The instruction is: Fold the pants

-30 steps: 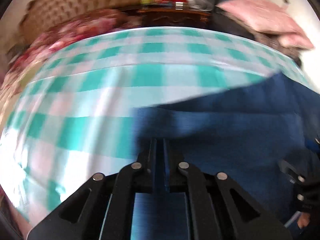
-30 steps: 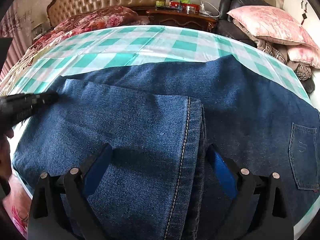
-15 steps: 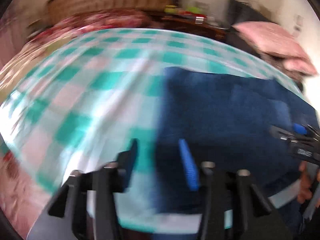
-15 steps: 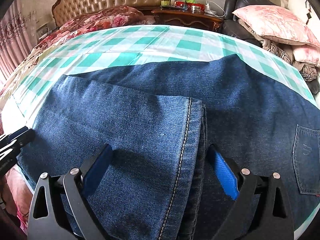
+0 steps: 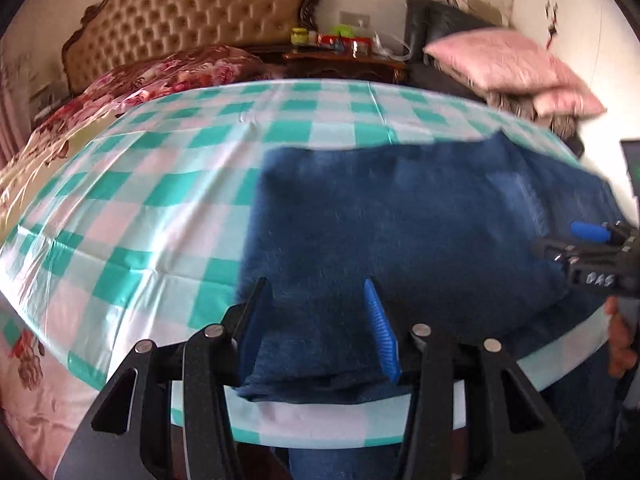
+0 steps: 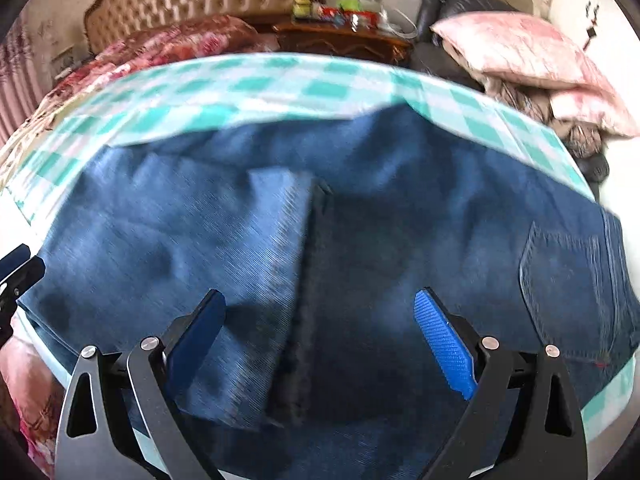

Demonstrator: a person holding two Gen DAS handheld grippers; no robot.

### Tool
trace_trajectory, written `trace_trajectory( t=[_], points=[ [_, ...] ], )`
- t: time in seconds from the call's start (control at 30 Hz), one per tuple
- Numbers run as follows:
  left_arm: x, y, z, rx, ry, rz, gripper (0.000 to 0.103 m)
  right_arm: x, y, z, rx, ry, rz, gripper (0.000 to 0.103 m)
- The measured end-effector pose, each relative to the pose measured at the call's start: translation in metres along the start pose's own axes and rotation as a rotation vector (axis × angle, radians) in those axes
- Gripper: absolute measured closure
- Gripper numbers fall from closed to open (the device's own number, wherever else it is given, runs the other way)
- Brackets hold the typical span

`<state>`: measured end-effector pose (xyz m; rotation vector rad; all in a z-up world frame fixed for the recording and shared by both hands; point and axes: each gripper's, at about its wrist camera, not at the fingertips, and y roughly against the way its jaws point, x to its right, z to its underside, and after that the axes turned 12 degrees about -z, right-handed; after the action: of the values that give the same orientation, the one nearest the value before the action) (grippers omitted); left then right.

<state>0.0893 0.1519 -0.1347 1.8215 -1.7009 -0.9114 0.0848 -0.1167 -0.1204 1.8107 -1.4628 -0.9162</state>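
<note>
Pants [image 5: 400, 216]: dark blue denim, laid flat on the table, already doubled over; a folded edge with a stitched hem is seen running down the middle in the right wrist view [image 6: 308, 280]; a back pocket [image 6: 568, 292] is shown at the right end.
Table [image 5: 140, 208]: covered by a green-and-white checked cloth; the pants are placed on its near right part.
Left gripper [image 5: 316, 320]: held over the near left corner of the pants; jaws are closing, part-way apart, with denim seen between them but not pinched; nothing is grasped.
Right gripper [image 6: 320, 336]: held above the folded edge; jaws are spread wide, released, nothing is grasped.
Hand [image 5: 620, 340]: glimpsed at the right edge, behind the right gripper.
Background: tufted headboard [image 5: 192, 16], floral bedding [image 5: 160, 76], nightstand [image 5: 344, 60], pink pillows [image 5: 500, 64].
</note>
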Motion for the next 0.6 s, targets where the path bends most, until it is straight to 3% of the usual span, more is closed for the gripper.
trace_trajectory(
  t=[0.2,0.27,0.3,0.37,0.53,0.6],
  points=[
    [-0.034,-0.009,0.011,-0.025,0.091,-0.089,0.046,0.012,0.018,0.003,0.024,-0.004,0.022,0.011],
    [-0.045,-0.008,0.012,-0.026,0.124,-0.095,0.047,0.021,0.029,-0.002,0.054,-0.045,-0.011,0.012],
    [-0.048,-0.007,0.011,-0.024,0.135,-0.085,0.048,0.023,0.032,-0.006,0.061,-0.059,-0.028,0.019],
    [-0.049,-0.005,0.005,-0.01,0.147,-0.071,0.053,0.023,0.032,-0.018,0.067,-0.073,-0.043,0.027],
    [-0.034,-0.007,-0.035,0.032,0.108,0.007,0.081,-0.002,0.019,-0.057,0.076,-0.04,-0.123,0.048],
    [-0.021,-0.018,-0.056,0.036,0.061,0.045,0.083,-0.013,0.005,-0.07,0.054,-0.029,-0.147,0.054]
  ],
)
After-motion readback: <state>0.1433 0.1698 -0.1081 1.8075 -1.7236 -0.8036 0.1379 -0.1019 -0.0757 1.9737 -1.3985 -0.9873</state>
